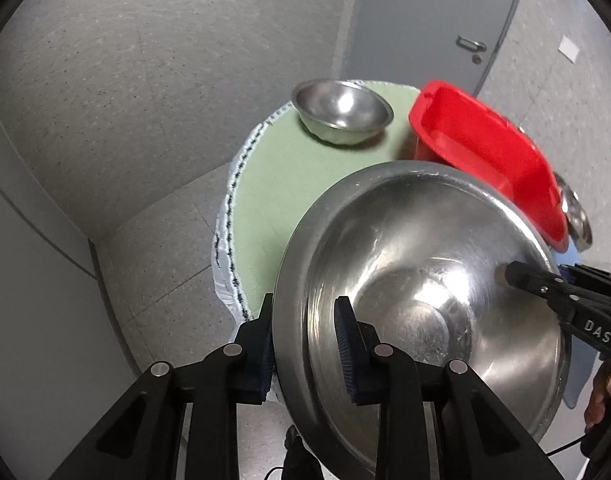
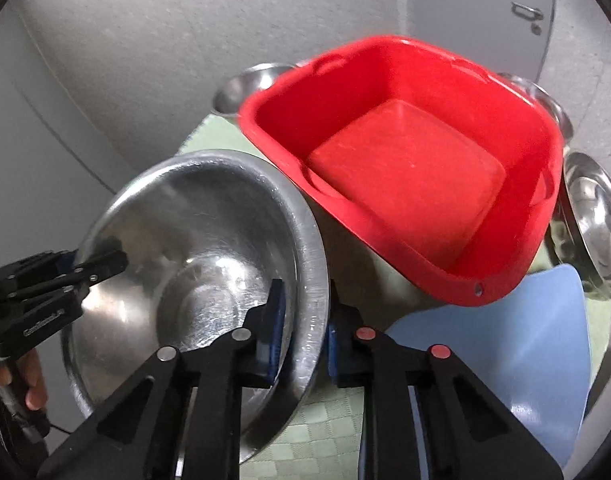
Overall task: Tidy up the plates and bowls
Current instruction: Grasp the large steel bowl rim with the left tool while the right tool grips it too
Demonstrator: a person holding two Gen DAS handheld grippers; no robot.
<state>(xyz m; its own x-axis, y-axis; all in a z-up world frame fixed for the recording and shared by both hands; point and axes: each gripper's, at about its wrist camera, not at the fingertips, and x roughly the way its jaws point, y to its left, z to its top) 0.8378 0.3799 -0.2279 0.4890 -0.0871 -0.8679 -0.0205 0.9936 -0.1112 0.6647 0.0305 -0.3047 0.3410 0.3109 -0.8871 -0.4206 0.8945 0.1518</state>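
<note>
Both grippers pinch the big steel bowl [image 1: 421,280], the left gripper [image 1: 305,344] at its nine o'clock rim, the right gripper [image 2: 305,320] at three (red tub [image 2: 405,168] lies toward one o'clock).

Both cameras peer steeply down, close over the round green-covered tabletop [image 1: 265,184]. The left wrist view sits at the left rim of the large steel bowl [image 1: 425,280], the right wrist view at its opposite rim; both share that bowl and the red plastic tub [image 2: 405,168].
</note>
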